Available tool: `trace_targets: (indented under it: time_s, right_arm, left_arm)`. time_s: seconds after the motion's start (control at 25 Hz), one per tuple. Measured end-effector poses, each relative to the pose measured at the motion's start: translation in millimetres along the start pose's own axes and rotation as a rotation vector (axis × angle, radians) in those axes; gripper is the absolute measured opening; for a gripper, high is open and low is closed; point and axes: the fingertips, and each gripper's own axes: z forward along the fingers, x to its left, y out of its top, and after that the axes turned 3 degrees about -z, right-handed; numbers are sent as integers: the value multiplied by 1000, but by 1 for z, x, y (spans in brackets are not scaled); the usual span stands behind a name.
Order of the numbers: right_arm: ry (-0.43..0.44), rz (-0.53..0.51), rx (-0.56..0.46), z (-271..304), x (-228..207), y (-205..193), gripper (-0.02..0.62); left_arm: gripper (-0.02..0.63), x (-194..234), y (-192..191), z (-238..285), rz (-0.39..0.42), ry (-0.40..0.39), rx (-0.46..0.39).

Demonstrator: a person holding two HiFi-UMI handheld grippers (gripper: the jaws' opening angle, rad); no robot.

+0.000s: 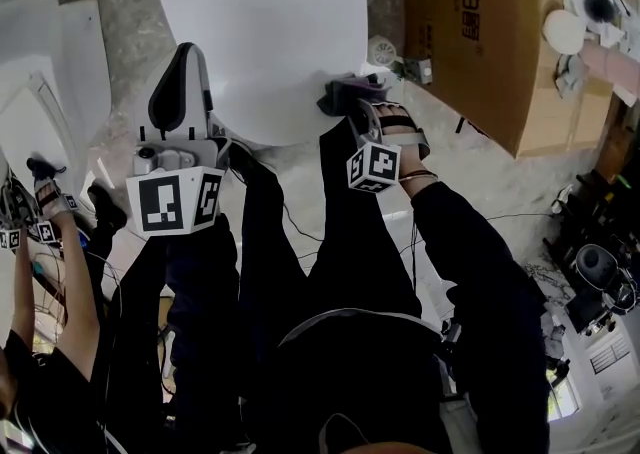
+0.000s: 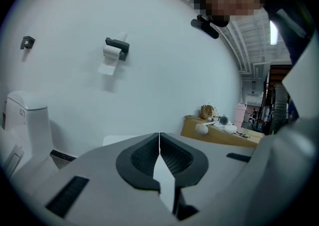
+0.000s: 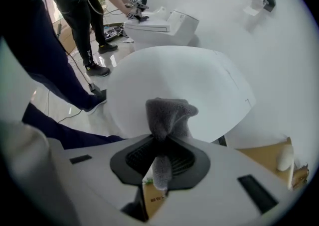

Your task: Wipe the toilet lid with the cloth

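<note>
Between the jaws of the right gripper sits the grey cloth, pinched tight. Its bunched end pokes out ahead, over the near edge of the white toilet lid (contact is unclear). Off to that gripper's left, the left gripper is closed on nothing, aimed at a wall bearing a paper roll.

Cardboard box: dark print, not legible.
</note>
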Motion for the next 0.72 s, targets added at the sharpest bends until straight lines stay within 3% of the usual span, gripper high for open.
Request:
trace_targets:
  time_s: [0.16,0.36,0.72]
  right_arm:
    - [-132,7,-52,-6,-80,22,74]
    - [-263,-60,-88,5,-185,55,74]
    - [-355,-187,-65,61,-310,96,74]
  left_arm:
    - [17,7,1,2,-3,18,3]
    - [17,16,4,10,-15,47,0]
    - [17,32,7,26,-30,97,9]
